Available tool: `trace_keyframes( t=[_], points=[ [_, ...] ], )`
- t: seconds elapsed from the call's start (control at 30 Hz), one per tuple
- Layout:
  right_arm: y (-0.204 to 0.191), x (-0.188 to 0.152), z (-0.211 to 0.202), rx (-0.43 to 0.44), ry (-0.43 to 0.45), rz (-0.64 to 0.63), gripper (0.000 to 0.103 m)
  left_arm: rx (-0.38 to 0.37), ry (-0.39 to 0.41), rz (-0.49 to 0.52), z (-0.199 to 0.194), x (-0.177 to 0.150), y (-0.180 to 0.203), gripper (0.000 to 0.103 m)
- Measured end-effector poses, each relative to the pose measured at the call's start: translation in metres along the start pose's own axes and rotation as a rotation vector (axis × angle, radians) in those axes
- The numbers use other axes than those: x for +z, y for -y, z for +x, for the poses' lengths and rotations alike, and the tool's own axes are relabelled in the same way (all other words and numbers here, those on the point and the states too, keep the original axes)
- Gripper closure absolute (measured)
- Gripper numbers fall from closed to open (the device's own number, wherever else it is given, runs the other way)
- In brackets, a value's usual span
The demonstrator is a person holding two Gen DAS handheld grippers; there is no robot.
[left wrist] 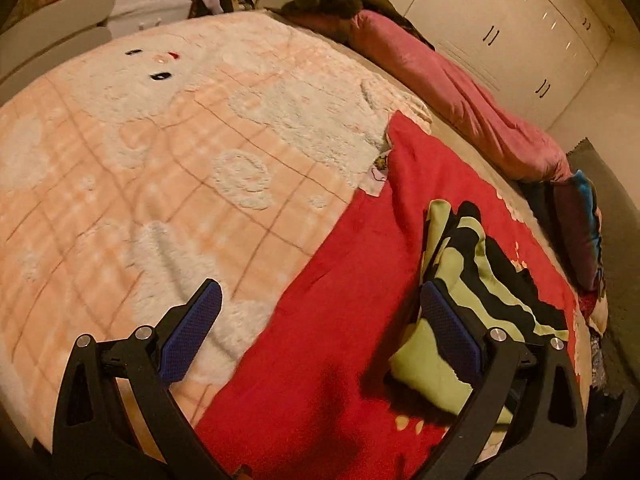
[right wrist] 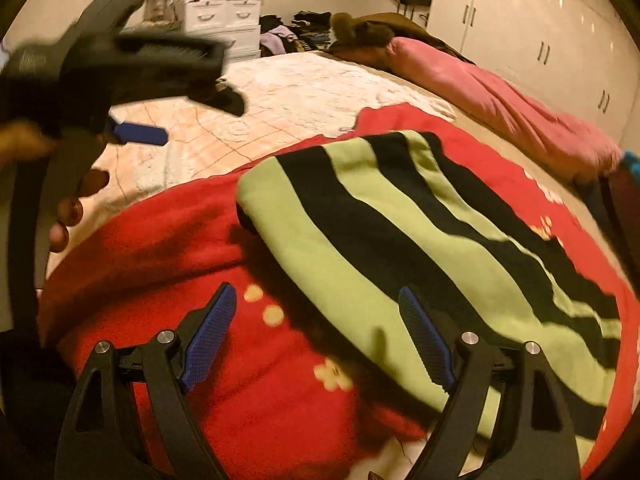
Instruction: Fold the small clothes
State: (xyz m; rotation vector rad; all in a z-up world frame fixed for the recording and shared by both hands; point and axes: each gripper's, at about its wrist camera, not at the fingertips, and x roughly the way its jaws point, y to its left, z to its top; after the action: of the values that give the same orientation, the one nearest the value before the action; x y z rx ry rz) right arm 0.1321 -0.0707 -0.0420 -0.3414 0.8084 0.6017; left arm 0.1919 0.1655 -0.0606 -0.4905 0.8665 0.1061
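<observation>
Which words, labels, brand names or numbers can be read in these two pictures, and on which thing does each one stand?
None can be read.
Small tag at the edge of the peach blanket: marks on it are too small and blurred to read.
Striped garment, red blanket, white drawers, wardrobe doors: no text shows.

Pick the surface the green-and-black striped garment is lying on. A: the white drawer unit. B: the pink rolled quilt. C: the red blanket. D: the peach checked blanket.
C: in both wrist views the striped garment lies on the red blanket, beside the peach checked blanket and apart from the pink quilt.
</observation>
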Motion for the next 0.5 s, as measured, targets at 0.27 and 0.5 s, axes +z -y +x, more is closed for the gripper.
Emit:
trace_keyframes(
  t=[0.27,0.5],
  points=[
    [0.004,0.008,0.046,-0.078,-0.031,0.013,0.030,-0.055,-0.073,0.031,0.035,0.027,0.024,0.010],
    [0.029,0.006,0.037,0.011,0.001,0.123,0.096,-0.267,-0.186,0.006,0.073,0.044,0.058,0.010]
  ],
)
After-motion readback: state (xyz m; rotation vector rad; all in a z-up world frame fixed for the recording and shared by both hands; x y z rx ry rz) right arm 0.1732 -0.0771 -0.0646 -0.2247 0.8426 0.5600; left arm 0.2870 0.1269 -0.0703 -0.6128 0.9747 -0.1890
